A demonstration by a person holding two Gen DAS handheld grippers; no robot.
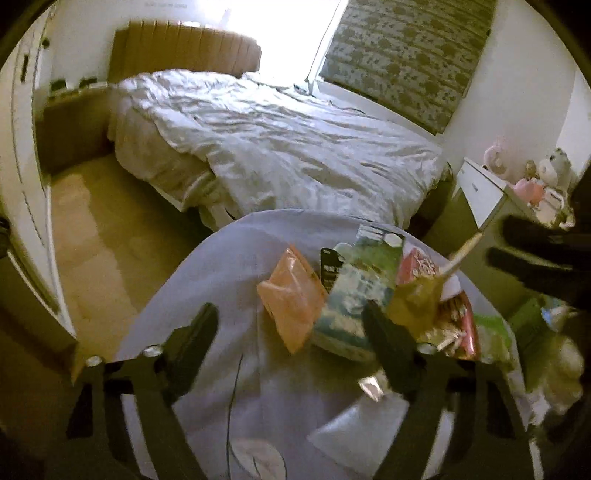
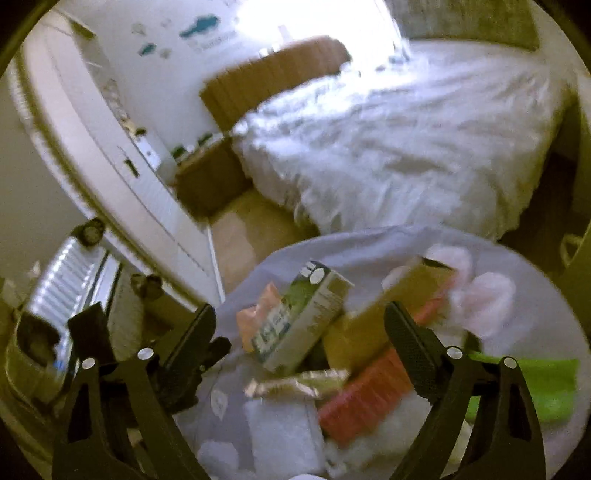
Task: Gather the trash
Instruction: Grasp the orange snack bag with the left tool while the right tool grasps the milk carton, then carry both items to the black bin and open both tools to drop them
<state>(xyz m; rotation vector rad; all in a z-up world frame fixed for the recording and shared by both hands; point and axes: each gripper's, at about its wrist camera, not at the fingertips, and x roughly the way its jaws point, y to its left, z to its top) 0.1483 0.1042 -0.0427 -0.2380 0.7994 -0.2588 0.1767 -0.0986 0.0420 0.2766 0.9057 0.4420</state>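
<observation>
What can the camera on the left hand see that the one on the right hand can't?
Only the left view shows the patterned blind, the white dresser with soft toys, and the right tool at its edge. Only the right view shows the radiator and the blue wall stickers. Both share the bed, the orange packet and the green-and-white carton in the trash pile on a pale cloth.

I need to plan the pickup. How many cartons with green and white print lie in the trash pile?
1. The green and white carton lies in the middle of the pile, between the orange packet and the yellow box. Others may be hidden underneath.
</observation>
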